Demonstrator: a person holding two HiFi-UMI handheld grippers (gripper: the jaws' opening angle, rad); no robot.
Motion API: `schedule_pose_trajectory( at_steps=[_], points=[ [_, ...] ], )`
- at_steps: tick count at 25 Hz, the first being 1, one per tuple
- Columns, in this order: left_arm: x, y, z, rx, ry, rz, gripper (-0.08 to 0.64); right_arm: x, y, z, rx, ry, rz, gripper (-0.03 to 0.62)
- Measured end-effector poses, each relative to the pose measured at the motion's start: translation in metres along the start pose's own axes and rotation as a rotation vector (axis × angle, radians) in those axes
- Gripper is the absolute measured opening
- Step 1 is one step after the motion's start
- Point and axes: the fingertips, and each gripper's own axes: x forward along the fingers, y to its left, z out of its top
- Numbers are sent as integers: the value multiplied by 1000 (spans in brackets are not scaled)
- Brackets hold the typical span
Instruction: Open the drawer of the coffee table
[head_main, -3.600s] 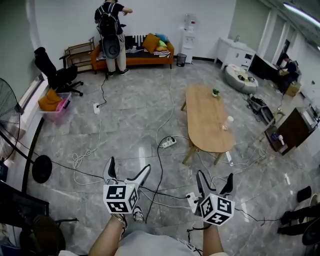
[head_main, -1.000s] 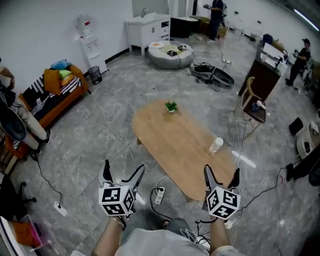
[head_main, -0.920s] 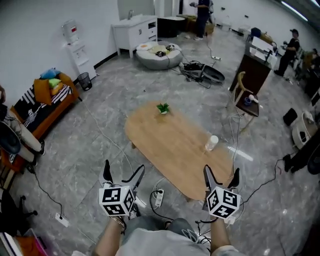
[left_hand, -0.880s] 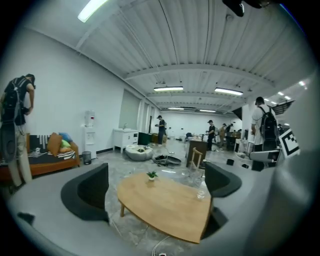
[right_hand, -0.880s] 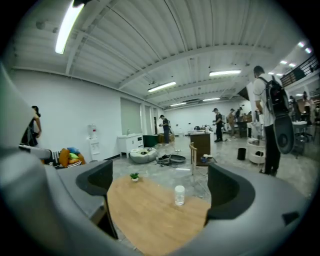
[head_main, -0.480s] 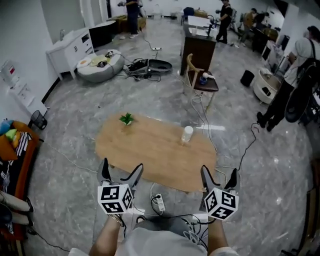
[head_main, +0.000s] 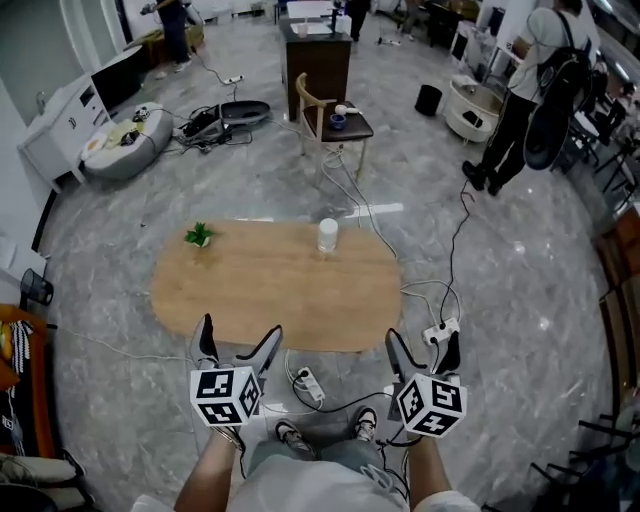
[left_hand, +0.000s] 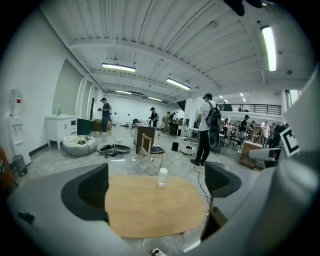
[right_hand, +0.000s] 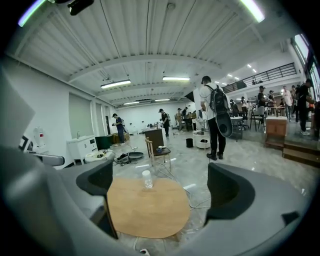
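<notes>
The oval wooden coffee table (head_main: 275, 285) (left_hand: 152, 202) (right_hand: 147, 207) stands on the grey marble floor just ahead of me. No drawer shows from any view. A clear bottle (head_main: 327, 235) (left_hand: 161, 176) (right_hand: 146, 178) and a small green plant (head_main: 201, 235) stand on its far side. My left gripper (head_main: 237, 347) is held open in the air short of the table's near edge, at its left part. My right gripper (head_main: 421, 349) is open too, off the table's near right end. Neither holds anything.
A power strip (head_main: 303, 380) and cables lie on the floor between me and the table. A wooden chair (head_main: 330, 125) with a bowl stands beyond the table. A person with a backpack (head_main: 530, 90) stands at the far right. A grey beanbag (head_main: 125, 140) lies far left.
My view has swung round: the table now lies broadside in front of me instead of slanting away. Both grippers stay open and in the same place in the view.
</notes>
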Motion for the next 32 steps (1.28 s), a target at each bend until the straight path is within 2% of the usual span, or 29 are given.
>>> schedule_pose_trajectory(
  at_steps=[7, 11, 15, 20, 26, 32],
  points=[
    [13, -32, -32, -5, 45, -10, 577, 11, -31, -20, 15, 36, 14, 588],
    [26, -39, -71, -19, 93, 5, 577, 27, -43, -54, 18, 75, 54, 588],
    [43, -39, -125, -43, 147, 27, 577, 45, -52, -109, 38, 130, 90, 588],
    [74, -36, -199, -72, 174, 40, 577, 69, -60, -186, 36, 189, 136, 588],
    [91, -36, -297, -110, 244, 64, 577, 86, -74, -290, -10, 311, 198, 588],
    [97, -22, -351, -111, 265, 108, 577, 118, -80, -370, -21, 366, 279, 588]
  ],
)
